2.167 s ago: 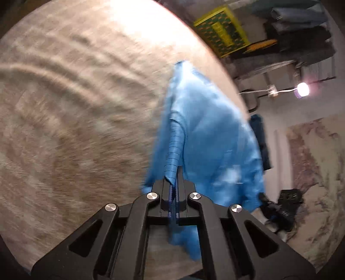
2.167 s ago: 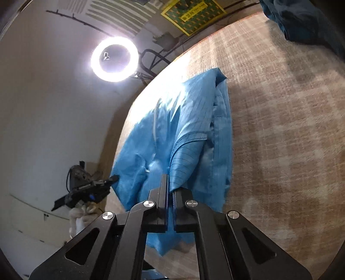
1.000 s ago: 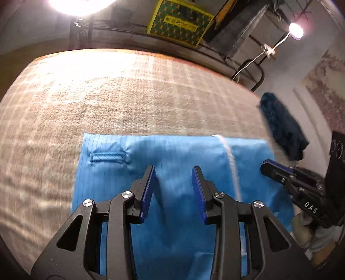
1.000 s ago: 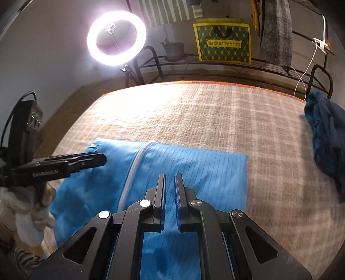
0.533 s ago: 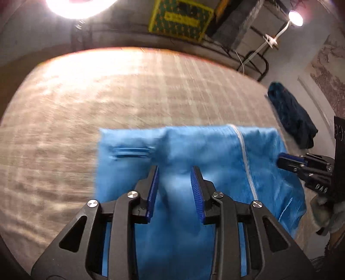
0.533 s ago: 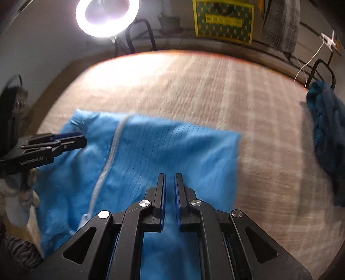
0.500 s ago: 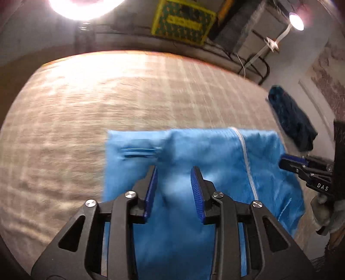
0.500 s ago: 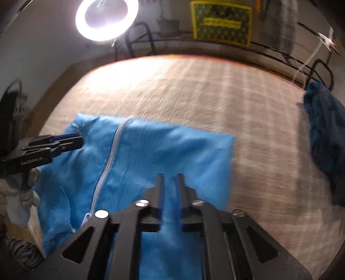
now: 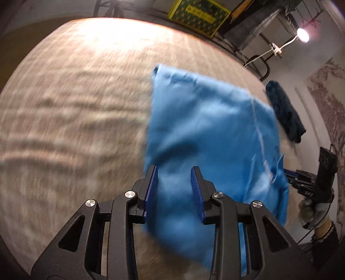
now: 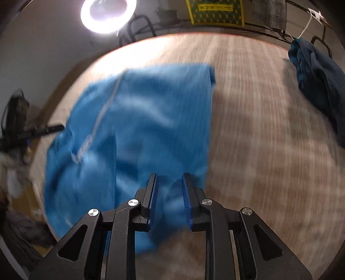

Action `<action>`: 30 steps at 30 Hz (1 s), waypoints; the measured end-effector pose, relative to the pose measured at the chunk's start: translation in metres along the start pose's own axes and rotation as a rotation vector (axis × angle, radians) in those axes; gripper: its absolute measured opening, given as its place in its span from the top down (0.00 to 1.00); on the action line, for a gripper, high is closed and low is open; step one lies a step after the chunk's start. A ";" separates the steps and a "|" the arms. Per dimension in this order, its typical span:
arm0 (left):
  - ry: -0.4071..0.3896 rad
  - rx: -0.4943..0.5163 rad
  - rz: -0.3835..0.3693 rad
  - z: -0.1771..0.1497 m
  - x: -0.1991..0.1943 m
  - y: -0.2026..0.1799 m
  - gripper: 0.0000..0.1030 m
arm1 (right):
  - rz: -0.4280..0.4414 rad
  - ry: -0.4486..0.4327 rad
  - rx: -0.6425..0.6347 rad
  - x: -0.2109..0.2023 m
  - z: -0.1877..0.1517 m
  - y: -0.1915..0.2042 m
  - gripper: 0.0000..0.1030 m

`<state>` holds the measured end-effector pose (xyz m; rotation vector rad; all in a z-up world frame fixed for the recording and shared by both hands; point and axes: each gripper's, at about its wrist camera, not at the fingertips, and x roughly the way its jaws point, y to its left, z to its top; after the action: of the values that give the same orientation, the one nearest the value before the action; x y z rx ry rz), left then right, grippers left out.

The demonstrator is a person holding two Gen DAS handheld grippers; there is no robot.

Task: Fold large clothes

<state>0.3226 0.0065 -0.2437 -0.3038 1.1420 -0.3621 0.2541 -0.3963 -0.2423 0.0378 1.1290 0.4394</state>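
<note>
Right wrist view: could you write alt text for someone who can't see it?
A bright blue garment lies on a beige checked cloth surface, with the right tool hanging open over its near edge. A dark blue garment lies at far right, a ring light glows at top, and the picture is motion-blurred.

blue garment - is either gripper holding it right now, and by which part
Neither. The left gripper and right gripper both stand open over the near edge of the blue garment, pads apart, nothing pinched.
</note>
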 end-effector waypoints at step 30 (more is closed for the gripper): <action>0.079 -0.428 -0.442 0.025 0.015 0.068 0.39 | 0.445 -0.107 0.445 0.001 -0.001 -0.082 0.39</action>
<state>0.3592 0.0625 -0.2748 -0.9333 1.2222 -0.5182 0.2799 -0.4713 -0.2644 0.7044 1.0925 0.5638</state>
